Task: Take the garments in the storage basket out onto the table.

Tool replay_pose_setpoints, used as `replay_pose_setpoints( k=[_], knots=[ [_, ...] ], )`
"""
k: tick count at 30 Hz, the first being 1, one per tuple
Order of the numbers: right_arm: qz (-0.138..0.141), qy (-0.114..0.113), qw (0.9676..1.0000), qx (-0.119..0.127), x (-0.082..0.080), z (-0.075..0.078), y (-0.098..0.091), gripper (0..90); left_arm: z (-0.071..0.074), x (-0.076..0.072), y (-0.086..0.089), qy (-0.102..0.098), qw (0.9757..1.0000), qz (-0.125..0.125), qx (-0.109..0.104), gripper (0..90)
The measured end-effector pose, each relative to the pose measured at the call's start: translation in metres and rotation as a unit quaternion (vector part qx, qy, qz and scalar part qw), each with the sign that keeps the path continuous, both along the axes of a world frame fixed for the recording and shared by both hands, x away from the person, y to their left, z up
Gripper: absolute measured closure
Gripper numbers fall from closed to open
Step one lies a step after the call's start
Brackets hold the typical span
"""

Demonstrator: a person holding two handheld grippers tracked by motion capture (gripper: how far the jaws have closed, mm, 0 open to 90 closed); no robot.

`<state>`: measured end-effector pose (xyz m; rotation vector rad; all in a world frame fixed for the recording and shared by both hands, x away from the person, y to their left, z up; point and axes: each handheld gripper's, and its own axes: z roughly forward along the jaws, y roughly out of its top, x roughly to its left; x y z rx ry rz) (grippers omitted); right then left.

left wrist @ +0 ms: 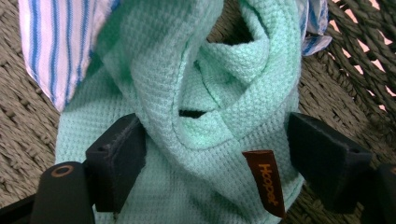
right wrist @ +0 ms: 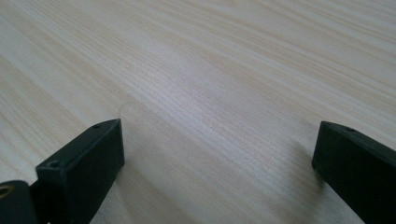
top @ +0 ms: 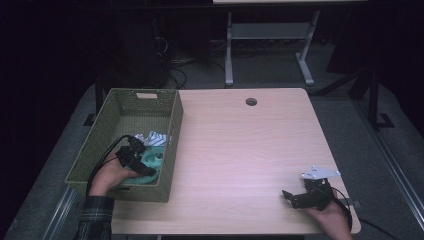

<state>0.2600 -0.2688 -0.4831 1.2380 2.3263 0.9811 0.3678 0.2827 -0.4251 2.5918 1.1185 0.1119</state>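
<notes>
Surface: pale wood-grain table (top: 240, 150) with a round cable hole (top: 251, 102) at its far edge; grey floor, dark room, a white-legged table frame (top: 267, 40) behind.

Green woven basket (top: 170, 150), table's left: holds a mint waffle-knit cloth (left wrist: 187, 93), crumpled, and a blue-striped cloth (left wrist: 56, 42).

Brown tag (left wrist: 266, 182) reads "Hcopet"; spelling uncertain.

Left gripper (left wrist: 215, 154): jaws parted, flanking the mint cloth.

Right gripper (right wrist: 217, 158): jaws spread, over bare tabletop, near right corner.
</notes>
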Motion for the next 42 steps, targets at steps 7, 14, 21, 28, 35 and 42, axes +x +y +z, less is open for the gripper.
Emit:
replay_pose_setpoints(
  k=[7,14,21,28,35,42],
  knots=[
    [0.0,0.0,1.0,0.0,0.0,0.0,0.0,1.7,0.0,0.002,0.002,0.013,0.9999,0.007,-0.004,36.1],
    [0.0,0.0,1.0,0.0,0.0,0.0,0.0,1.7,0.004,0.002,0.006,0.015,0.9997,0.01,-0.018,61.7],
    [0.0,0.0,1.0,0.0,0.0,0.0,0.0,1.7,0.01,0.002,0.009,0.002,0.999,0.016,-0.043,74.1],
    [0.0,0.0,1.0,0.0,0.0,0.0,0.0,1.7,0.022,0.0,0.018,-0.03,0.9945,0.034,-0.094,75.9],
    [0.0,0.0,1.0,0.0,0.0,0.0,0.0,1.7,0.031,-0.002,0.025,-0.058,0.9872,0.054,-0.138,76.9],
    [0.0,0.0,1.0,0.0,0.0,0.0,0.0,1.7,0.043,-0.006,0.036,-0.1,0.9744,0.078,-0.186,77.5]
  ],
)
